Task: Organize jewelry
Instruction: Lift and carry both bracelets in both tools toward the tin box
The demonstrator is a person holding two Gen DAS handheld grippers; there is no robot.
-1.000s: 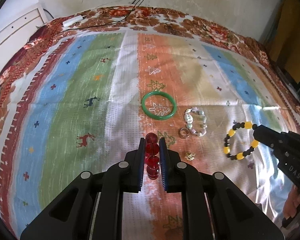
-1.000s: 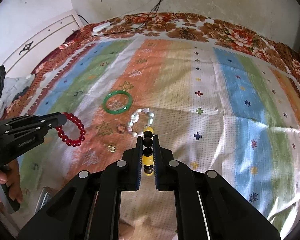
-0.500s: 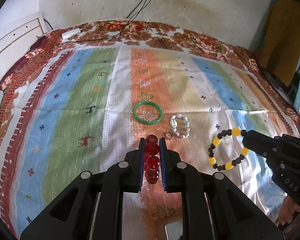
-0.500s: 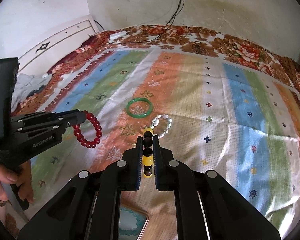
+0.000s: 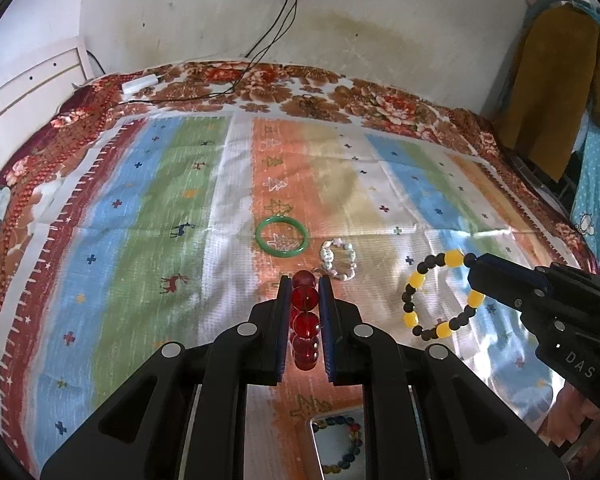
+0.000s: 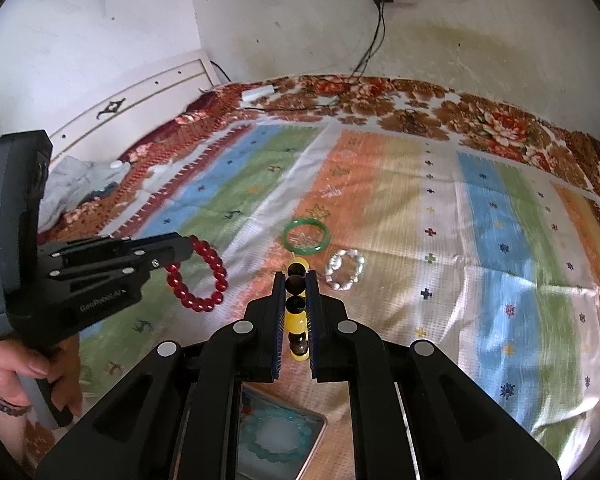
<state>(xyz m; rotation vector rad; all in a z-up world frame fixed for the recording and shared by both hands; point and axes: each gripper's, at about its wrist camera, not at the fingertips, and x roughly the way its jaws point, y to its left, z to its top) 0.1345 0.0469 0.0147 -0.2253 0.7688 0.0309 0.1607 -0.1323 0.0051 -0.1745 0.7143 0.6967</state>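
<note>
Both hands are loaded: the left gripper has its fingers pinching the red bracelet, the right gripper pinching the yellow-and-black bracelet, both lifted off the bed; beyond the fingertips the green bangle and pale bracelet lie unsorted; a tray waits beneath the fingers.

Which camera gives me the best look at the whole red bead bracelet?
The right wrist view: there the red bead bracelet hangs as a nearly full loop from the left gripper. The left wrist view shows only a few beads edge-on between its own fingers.
</note>
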